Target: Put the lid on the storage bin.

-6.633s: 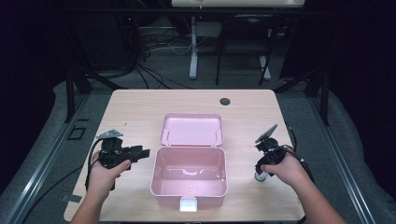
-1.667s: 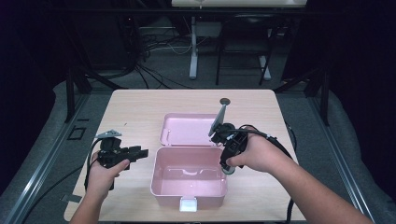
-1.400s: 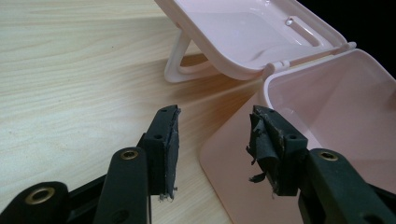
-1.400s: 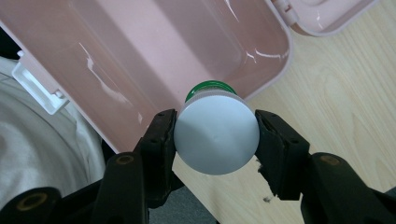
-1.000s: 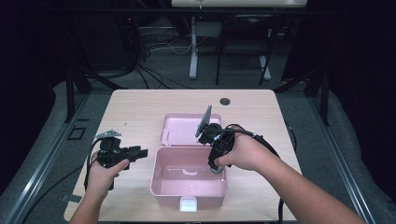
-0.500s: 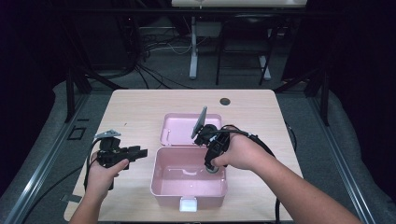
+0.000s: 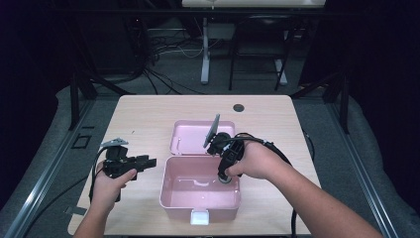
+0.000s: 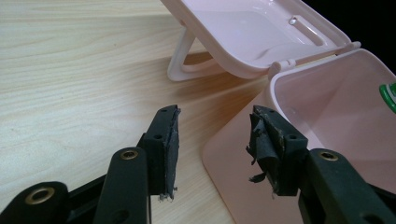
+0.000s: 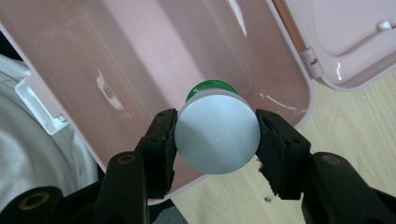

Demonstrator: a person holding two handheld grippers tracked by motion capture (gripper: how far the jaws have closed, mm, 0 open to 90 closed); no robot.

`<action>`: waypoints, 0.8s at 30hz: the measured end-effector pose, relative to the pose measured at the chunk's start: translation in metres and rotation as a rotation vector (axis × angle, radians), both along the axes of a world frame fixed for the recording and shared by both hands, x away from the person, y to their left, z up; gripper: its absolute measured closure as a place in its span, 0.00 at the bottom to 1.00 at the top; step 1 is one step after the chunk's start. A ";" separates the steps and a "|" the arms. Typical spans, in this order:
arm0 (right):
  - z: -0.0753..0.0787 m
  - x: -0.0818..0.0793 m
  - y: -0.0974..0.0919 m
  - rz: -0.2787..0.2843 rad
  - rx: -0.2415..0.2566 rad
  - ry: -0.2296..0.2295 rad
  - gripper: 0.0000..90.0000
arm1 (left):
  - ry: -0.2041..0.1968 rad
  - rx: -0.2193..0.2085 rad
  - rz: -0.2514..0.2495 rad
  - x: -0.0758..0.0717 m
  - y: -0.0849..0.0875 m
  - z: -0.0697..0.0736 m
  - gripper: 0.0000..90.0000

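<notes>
An open pink plastic box (image 7: 168,198) stands in the middle of the wooden table, its lid (image 7: 190,136) folded back flat behind it. My right gripper (image 7: 225,177) points down into the box's right side. It is shut on a small container with a round grey-white cap (image 9: 217,135) and a green body (image 9: 205,86), held inside the box (image 9: 116,60) near its right wall. My left gripper (image 7: 148,162) rests to the left of the box, open with nothing between its jaws. From it I see the box wall (image 8: 327,107), the lid (image 8: 252,32) and a green sliver (image 8: 388,95) inside.
A white latch (image 7: 199,216) sticks out at the box's front. A dark round grommet (image 7: 238,107) sits in the table (image 7: 148,114) near its far edge. Bare wood lies left of and behind the box. Cables and stand legs (image 7: 205,54) are on the floor beyond.
My right gripper has carried the container left from beside the box and lowered it into the box's right side. The left gripper has stayed where it was, open.
</notes>
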State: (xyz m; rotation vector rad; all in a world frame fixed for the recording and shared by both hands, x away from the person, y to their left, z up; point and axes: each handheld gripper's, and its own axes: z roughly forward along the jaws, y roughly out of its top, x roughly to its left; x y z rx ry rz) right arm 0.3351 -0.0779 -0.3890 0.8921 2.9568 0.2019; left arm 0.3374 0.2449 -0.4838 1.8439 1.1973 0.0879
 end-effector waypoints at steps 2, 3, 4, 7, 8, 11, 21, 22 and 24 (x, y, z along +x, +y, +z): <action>-0.001 0.000 0.000 0.010 -0.003 -0.002 0.56 | 0.000 0.000 0.001 0.000 0.000 0.000 0.58; -0.002 0.000 0.000 0.013 -0.003 -0.003 0.56 | 0.001 0.001 0.001 0.000 0.000 0.000 0.58; -0.003 0.001 -0.001 0.016 -0.005 -0.002 0.56 | 0.002 0.002 0.000 0.000 0.000 -0.001 0.58; -0.005 0.001 -0.001 0.038 -0.010 -0.009 0.56 | 0.005 0.002 0.001 0.001 0.000 -0.001 0.58; -0.005 0.001 -0.001 0.041 -0.009 -0.009 0.56 | 0.005 0.003 0.001 0.001 0.000 -0.001 0.58; -0.006 0.001 -0.001 0.055 -0.003 -0.011 0.56 | 0.007 0.003 0.001 0.001 0.000 -0.001 0.58; -0.011 -0.002 0.000 0.144 -0.014 -0.025 0.56 | 0.007 0.002 0.003 0.001 0.001 -0.002 0.58; -0.012 -0.002 0.000 0.166 -0.017 -0.029 0.56 | 0.008 0.003 0.004 0.001 0.001 -0.002 0.58; -0.014 -0.003 0.001 0.197 -0.019 -0.033 0.56 | 0.008 0.003 0.004 0.001 0.001 -0.002 0.58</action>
